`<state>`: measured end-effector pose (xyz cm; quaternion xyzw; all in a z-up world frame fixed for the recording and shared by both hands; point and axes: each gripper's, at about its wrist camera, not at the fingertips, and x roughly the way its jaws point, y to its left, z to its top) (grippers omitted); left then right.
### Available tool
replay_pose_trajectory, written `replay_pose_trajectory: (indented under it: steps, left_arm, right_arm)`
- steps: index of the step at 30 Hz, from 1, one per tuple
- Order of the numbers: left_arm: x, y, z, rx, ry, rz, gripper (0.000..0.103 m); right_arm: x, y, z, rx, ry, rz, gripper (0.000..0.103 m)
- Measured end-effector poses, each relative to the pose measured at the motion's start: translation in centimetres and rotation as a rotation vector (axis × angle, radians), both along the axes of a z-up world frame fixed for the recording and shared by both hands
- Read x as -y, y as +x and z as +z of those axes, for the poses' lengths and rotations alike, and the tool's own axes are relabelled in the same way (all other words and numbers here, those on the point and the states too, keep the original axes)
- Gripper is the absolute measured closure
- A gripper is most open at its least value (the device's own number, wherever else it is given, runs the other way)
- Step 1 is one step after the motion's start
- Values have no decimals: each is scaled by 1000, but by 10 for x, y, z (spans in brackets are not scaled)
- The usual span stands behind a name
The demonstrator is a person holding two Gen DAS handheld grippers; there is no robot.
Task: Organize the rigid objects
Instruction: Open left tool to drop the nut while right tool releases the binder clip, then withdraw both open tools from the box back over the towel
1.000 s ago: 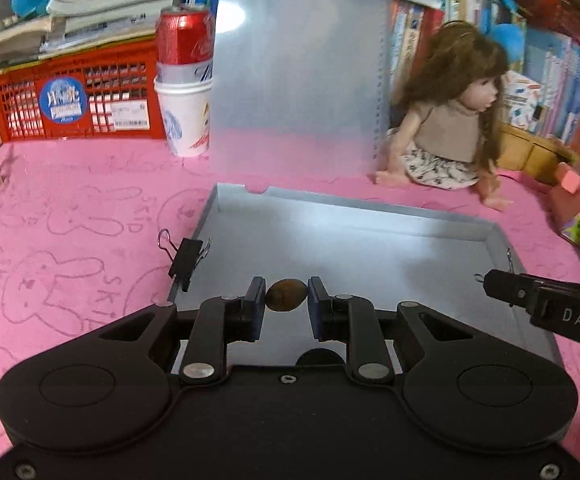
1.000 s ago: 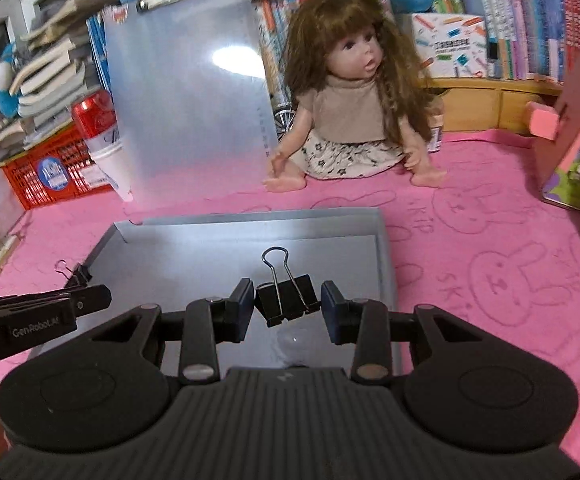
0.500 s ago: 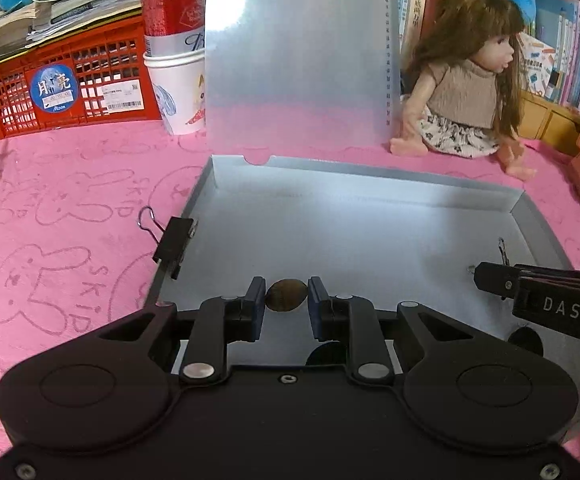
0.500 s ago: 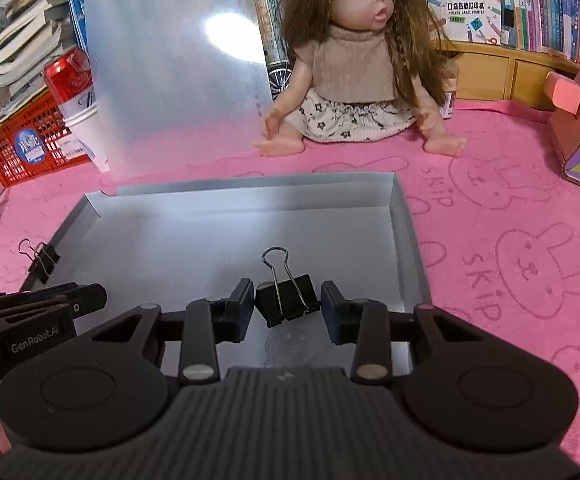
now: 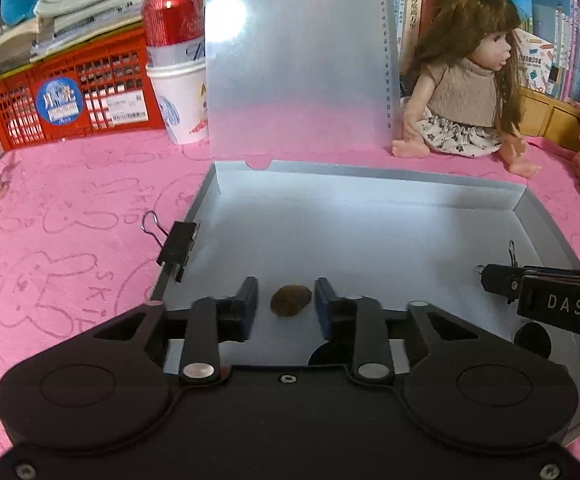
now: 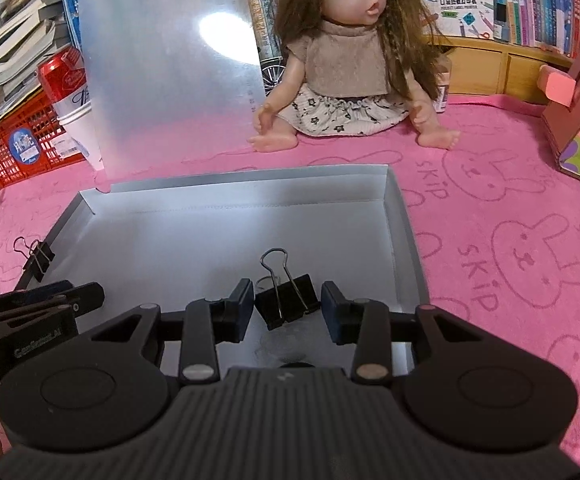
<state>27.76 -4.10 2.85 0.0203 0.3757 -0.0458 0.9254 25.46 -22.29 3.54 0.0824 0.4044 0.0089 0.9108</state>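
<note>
A bright pink cloth (image 6: 509,184) printed with outline rabbits lies under a silver-grey box (image 5: 369,240). A brown stone (image 5: 290,300) lies inside, and a black binder clip (image 6: 286,304). At ten o'clock stand a red crate (image 5: 70,96) and a red can (image 5: 174,16); at one o'clock sits a brown-haired doll (image 6: 345,60), beige top, flowered skirt.

A pink cloth (image 6: 509,208) printed with rabbits covers the bench; behind it stand rows of books (image 6: 537,4) on a wooden shelf (image 6: 485,64); a red crate (image 5: 66,96) carries stacked books (image 5: 90,4) at the left.
</note>
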Motion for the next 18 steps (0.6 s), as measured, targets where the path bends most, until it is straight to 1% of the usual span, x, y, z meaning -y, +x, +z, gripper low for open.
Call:
replay_pose_trajectory:
  steps: [2, 4, 11, 15, 18]
  left_arm:
    - [0, -4, 4, 16, 8, -5, 64]
    - [0, -8, 8, 27, 6, -12, 61]
    - [-3, -28, 23, 75, 7, -25, 52]
    - [-4, -41, 29, 86, -8, -43, 50]
    - [-5, -51, 32, 96, -17, -49, 48]
  right_arm:
    - [1, -3, 2, 9, 0, -1, 44]
    - [1, -7, 5, 24, -9, -1, 44]
    - [-2, -24, 23, 86, -34, 17, 35]
    - [-6, -36, 31, 121, -56, 35, 31]
    - [-8, -45, 37, 139, -52, 47, 29]
